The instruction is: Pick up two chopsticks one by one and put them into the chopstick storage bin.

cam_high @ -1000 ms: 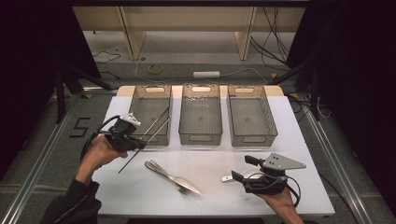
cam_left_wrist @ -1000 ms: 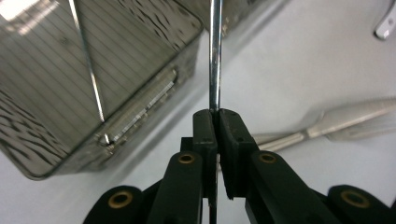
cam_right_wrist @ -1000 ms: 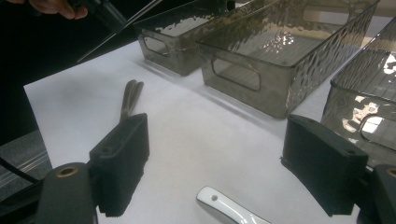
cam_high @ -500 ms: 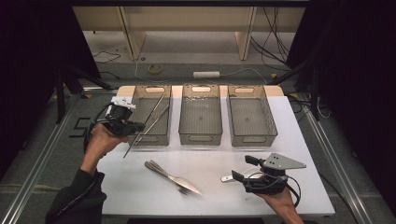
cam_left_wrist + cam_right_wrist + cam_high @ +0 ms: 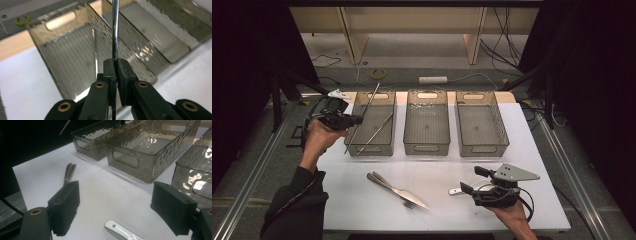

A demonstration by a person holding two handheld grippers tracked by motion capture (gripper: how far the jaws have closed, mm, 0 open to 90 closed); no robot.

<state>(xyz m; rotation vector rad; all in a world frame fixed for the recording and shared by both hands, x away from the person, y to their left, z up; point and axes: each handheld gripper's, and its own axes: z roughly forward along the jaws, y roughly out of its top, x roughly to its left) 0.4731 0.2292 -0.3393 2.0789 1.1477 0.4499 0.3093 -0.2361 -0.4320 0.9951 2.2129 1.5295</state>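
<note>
Steel is what I have pinched in my left gripper [image 5: 346, 120]: a thin metal rod [image 5: 363, 114], clamped between the two black jaws, which press together on it in the left gripper view with the shaft [image 5: 115, 30] running straight up from between the pads. From the high view I see that rod slanting over the left bin [image 5: 373, 125], its upper end near the bin's far rim and its lower end past the near left corner, held off the table. A second metal rod [image 5: 376, 132] lies inside that same bin, on a diagonal along its floor. The middle bin [image 5: 427, 122] and the right bin [image 5: 482, 124] stand just beside it in a row at the far side of the white table [image 5: 442, 165], all three of smoky translucent plastic. My right gripper [image 5: 469, 182] rests low over the near right part of the table with its jaws spread wide and nothing between them; in the right gripper view the pads stand well apart over bare white surface. Just beside that gripper lies a white handle [image 5: 120, 231] with a small hole at its end, partly hidden by my hand from above. Near the table's middle lie a fork and knife [image 5: 397, 190] together, touching, angled toward the near edge.
</note>
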